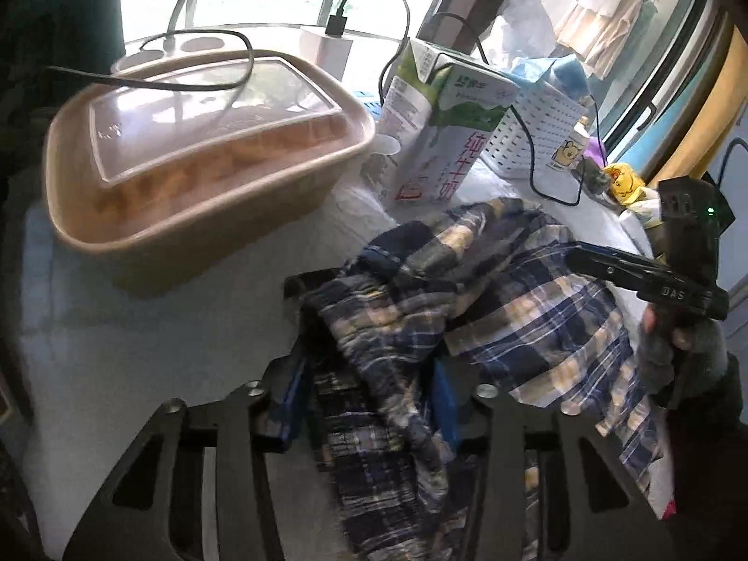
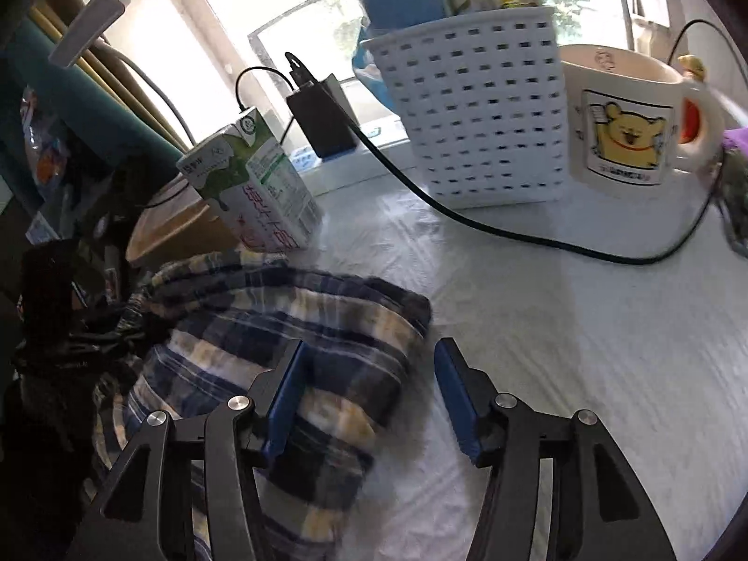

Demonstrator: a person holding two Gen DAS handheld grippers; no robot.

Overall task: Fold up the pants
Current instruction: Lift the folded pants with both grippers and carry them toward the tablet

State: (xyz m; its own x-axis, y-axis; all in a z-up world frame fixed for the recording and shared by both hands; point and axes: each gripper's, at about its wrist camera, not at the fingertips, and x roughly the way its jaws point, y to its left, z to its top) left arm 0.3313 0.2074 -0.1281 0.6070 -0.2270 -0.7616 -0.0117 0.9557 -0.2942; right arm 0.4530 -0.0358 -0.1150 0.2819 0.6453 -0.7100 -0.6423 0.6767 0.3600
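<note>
The pants [image 1: 467, 308] are blue, white and yellow plaid, bunched in a heap on the white-covered table [image 1: 154, 341]. My left gripper [image 1: 369, 397] is open, its blue pads on either side of a fold of the cloth. In the right wrist view the pants [image 2: 280, 327] lie at lower left. My right gripper [image 2: 369, 397] is open, its jaws astride the pants' right edge without closing on it. The right gripper [image 1: 654, 276] also shows in the left wrist view at the far side of the heap.
A tan lidded food container [image 1: 196, 159] stands at the left, a milk carton [image 1: 439, 140] and a white perforated basket [image 2: 477, 107] behind the pants. A bear mug [image 2: 626, 126] stands at the right. A black cable [image 2: 514, 229] runs across the table.
</note>
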